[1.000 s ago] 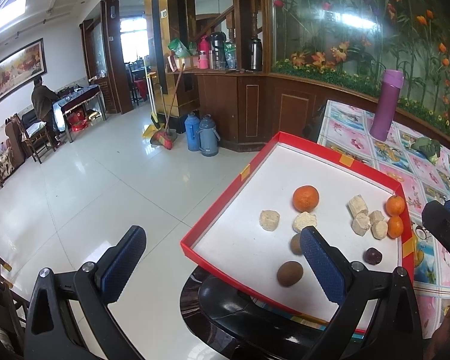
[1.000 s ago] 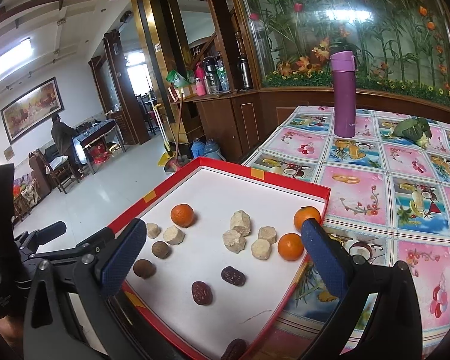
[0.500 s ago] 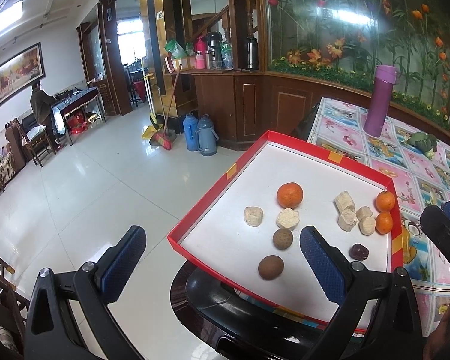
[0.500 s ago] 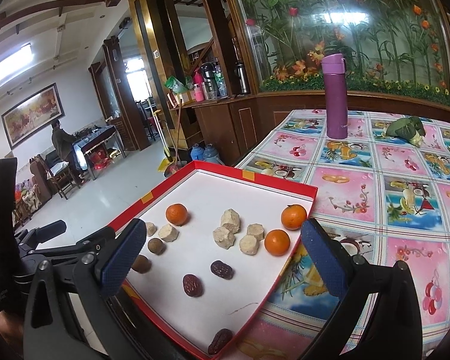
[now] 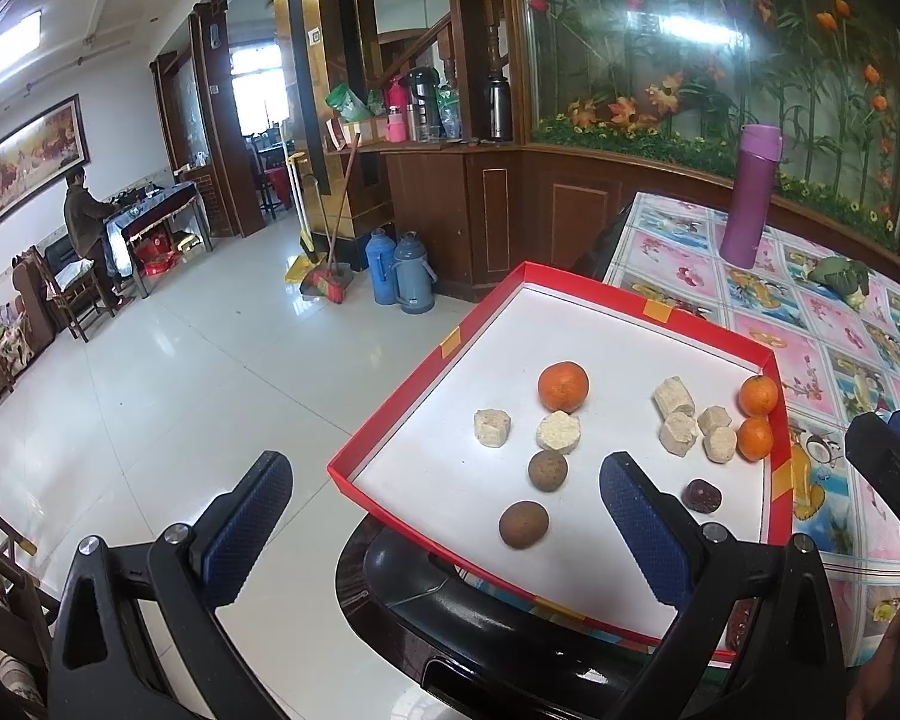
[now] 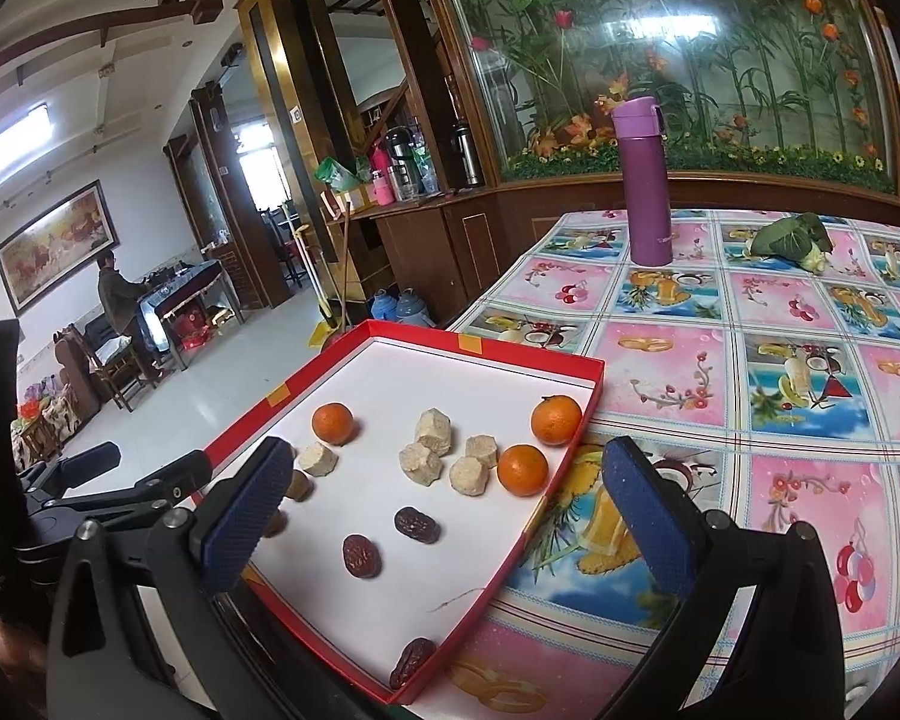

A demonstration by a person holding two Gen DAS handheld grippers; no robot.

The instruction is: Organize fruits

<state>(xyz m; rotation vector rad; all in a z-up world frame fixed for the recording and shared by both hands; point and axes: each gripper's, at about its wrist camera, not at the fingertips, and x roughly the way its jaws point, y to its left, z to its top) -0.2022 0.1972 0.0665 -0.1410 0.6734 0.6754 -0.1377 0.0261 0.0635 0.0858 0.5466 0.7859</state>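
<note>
Both grippers have drawn back a little, so the shallow red cardboard tray with white floor [image 5: 771,414] shows more fully. From the left wrist, the left gripper [image 5: 444,525] gapes wide and holds nothing; two round, rough brown fruits [image 5: 523,524] lie just ahead, nearer to this hand. From the right wrist, the right gripper [image 6: 444,507] is also spread and unloaded, with wrinkled dark red oval dates [image 6: 417,525] lying between its fingers and smooth orange tangerines [image 6: 522,469] beyond.

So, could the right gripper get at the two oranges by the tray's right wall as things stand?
Probably yes. The right gripper is open and empty, the two oranges lie uncovered ahead of it, though both sit close to the red tray wall, which may crowd one finger.
</note>
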